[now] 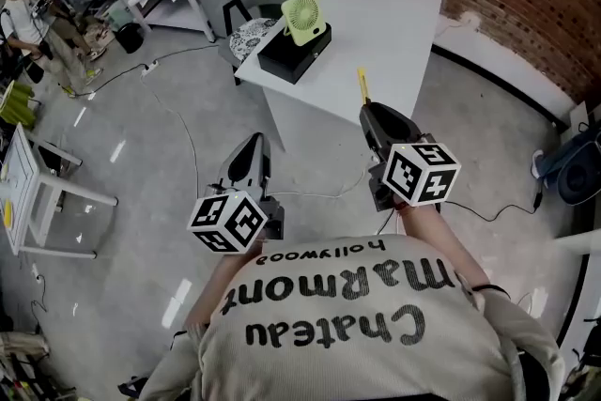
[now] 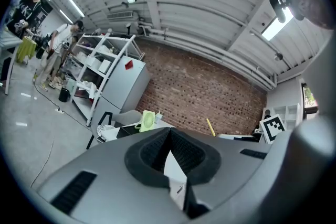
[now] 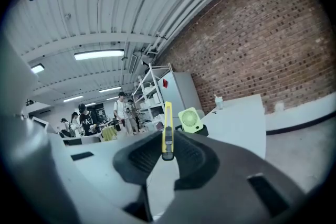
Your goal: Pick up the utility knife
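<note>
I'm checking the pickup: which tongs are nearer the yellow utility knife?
Right. The right tongs grip the utility knife, which sticks out past their tips. The left tongs are off to its left, apart from it and holding nothing.

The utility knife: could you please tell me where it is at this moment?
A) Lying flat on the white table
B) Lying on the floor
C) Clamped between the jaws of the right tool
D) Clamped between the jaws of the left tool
C: in the right gripper view the yellow utility knife is pinched between the pads of the right tool, and the head view shows it sticking out past that tool's tips.
</note>
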`<action>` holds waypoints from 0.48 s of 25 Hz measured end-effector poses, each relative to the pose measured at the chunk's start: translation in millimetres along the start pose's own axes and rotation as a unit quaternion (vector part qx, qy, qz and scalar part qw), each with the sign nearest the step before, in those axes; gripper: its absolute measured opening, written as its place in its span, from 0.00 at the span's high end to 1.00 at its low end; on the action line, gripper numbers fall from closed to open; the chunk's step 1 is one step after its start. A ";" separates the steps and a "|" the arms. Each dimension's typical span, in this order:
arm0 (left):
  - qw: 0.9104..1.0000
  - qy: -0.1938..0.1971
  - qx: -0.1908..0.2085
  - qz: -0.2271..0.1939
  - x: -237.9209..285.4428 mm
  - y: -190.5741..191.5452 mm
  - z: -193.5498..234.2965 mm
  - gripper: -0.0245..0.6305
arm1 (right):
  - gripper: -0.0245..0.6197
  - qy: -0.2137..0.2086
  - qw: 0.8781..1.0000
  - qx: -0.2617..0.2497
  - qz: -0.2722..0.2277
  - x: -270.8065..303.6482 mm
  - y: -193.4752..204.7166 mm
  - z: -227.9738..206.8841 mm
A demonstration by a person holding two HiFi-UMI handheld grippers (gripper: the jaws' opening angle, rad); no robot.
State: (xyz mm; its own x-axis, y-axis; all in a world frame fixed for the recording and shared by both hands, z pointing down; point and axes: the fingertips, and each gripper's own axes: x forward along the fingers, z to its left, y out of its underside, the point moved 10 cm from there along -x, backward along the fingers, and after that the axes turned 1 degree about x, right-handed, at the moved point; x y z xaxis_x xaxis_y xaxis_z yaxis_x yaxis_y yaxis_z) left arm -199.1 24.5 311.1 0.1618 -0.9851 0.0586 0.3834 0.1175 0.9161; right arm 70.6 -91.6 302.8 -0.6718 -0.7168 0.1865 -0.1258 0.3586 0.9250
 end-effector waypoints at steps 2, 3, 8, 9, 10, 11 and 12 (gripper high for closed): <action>1.000 0.000 -0.001 -0.001 -1.0 -0.1 -2.8 0.96 | 0.85 -0.004 1.000 0.000 0.002 -0.9 -0.4 -1.6; 1.000 0.000 -0.002 -0.002 -1.3 -0.4 -3.7 0.96 | 0.85 -0.006 1.000 0.000 0.003 -0.8 -0.4 -2.3; 1.000 -0.003 -0.003 -0.006 0.0 0.6 -7.1 0.96 | 0.85 -0.013 1.000 -0.006 0.014 -0.3 2.6 -5.5; 1.000 -0.004 -0.003 -0.005 0.6 1.3 -7.9 0.96 | 0.85 -0.014 1.000 -0.007 0.016 -0.5 2.9 -6.4; 1.000 -0.005 -0.003 -0.004 1.1 1.9 -8.6 0.96 | 0.85 -0.014 1.000 -0.007 0.018 -0.6 3.3 -7.5; 1.000 -0.007 -0.003 -0.004 1.6 2.4 -9.1 0.96 | 0.85 -0.015 1.000 -0.007 0.020 -0.5 3.8 -8.6; 1.000 -0.008 -0.004 -0.003 1.9 2.9 -9.3 0.96 | 0.85 -0.015 1.000 -0.007 0.022 -0.3 4.5 -9.6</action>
State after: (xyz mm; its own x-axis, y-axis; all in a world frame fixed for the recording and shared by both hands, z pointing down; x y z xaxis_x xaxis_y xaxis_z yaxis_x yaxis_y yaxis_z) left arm -189.2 24.1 310.3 0.1445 -0.9878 0.0588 0.3911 0.1116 0.9136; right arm 77.3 -95.5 310.1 -0.6979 -0.6826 0.2169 -0.0861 0.3806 0.9207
